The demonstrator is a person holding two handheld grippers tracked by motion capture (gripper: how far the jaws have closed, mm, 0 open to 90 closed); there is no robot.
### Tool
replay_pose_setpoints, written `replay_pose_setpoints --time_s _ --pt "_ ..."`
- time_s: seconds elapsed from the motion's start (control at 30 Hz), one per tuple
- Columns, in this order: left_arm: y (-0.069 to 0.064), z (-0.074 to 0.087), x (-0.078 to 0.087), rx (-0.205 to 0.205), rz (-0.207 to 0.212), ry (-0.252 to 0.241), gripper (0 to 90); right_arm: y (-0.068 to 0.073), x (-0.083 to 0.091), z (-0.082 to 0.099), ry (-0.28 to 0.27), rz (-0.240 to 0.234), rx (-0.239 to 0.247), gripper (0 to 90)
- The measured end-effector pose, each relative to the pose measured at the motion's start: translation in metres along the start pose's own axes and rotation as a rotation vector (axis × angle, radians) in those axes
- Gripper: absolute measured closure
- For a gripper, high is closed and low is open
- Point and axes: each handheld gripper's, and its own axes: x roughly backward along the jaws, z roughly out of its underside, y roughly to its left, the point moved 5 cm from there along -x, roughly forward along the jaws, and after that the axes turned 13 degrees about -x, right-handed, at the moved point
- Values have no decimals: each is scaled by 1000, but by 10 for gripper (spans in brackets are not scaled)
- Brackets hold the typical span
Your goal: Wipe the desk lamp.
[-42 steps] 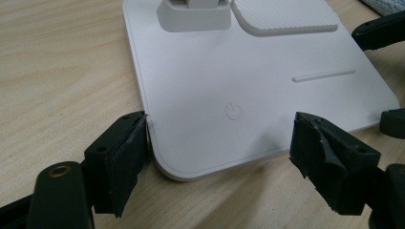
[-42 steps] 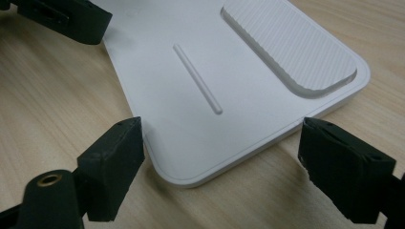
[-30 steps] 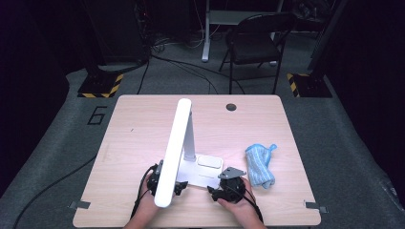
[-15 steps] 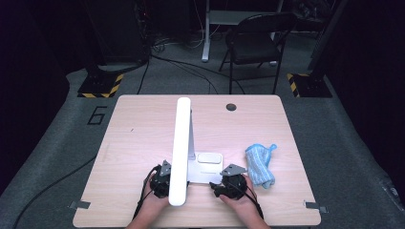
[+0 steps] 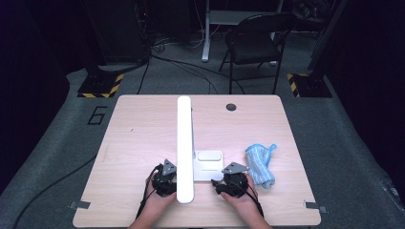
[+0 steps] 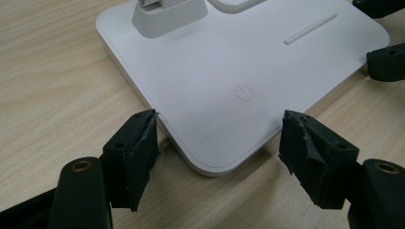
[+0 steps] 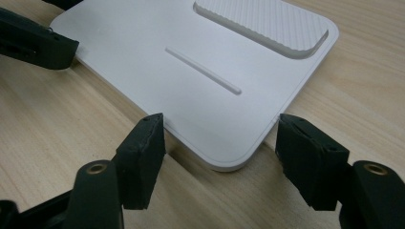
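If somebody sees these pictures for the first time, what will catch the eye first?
First the white lamp, its long bar reaching over the near middle of the table. Then the left gripper and right gripper, each with open jaws around a near corner of the lamp base. A blue cloth lies right of it.

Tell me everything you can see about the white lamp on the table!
The white lamp looks like smooth plastic. Its flat square base has rounded corners, a power symbol, a thin groove and a ribbed tray. It rests flat on the wooden table, near the front edge. A long bar-shaped head reaches out above. The left gripper and right gripper each straddle a front corner, fingers open.
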Motion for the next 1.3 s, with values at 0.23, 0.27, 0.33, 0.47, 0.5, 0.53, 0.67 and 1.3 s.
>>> replay_pose_setpoints --time_s 0.23,0.27,0.33,0.47,0.5,0.53,0.67,1.3 --pt "1 -1 -2 -1 -7 -1 293 -1 0 0 -7 7 8 345" --pt "1 -1 -2 0 -8 -1 293 -1 0 0 -8 7 8 345" --pt "0 -1 -2 5 -9 -8 293 -2 0 0 -9 6 10 345" --pt "1 -1 -1 -1 -5 -4 294 -1 0 0 -9 7 5 341" --pt "1 -1 -3 12 -14 -20 295 -2 -1 -1 -12 6 8 339" --pt "1 -1 -2 13 3 -14 296 -2 -1 -1 -12 6 7 339" --pt "3 -2 -2 29 9 -24 297 -2 -1 0 -9 3 4 342" --pt "17 -16 28 73 41 -95 288 -1 17 -3 -43 -21 -14 335"
